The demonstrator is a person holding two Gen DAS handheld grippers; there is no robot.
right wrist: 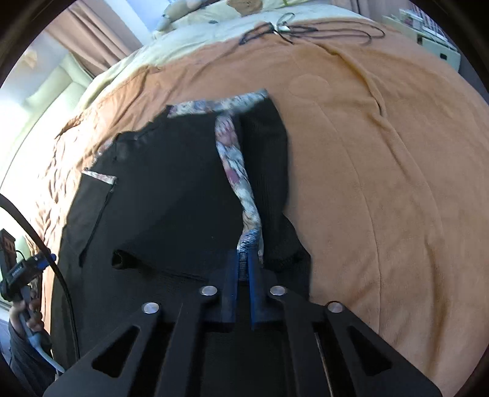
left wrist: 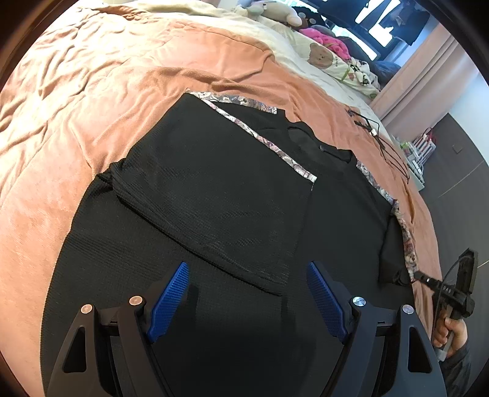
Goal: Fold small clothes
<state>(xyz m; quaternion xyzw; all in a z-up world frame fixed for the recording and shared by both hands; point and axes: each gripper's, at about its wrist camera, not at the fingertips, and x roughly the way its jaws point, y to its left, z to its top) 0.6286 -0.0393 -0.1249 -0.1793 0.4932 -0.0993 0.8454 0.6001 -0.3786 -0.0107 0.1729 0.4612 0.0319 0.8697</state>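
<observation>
A black knit top (left wrist: 214, 189) with floral-patterned trim (left wrist: 262, 137) lies spread on the orange blanket (left wrist: 76, 91); its left sleeve is folded over the body. My left gripper (left wrist: 247, 274) is open and empty, hovering just above the lower part of the top. My right gripper (right wrist: 243, 259) is shut on the floral trim (right wrist: 235, 158) of the right sleeve (right wrist: 269, 146) and holds it lifted off the blanket (right wrist: 382, 183). The right gripper also shows in the left wrist view (left wrist: 409, 276) at the garment's right edge.
A black cable (right wrist: 305, 29) lies on the blanket beyond the top. Cream bedding with soft toys (left wrist: 321, 55) and pink clothes (left wrist: 327, 39) sits at the far end. A white rack (left wrist: 421, 149) stands beside the bed on the dark floor.
</observation>
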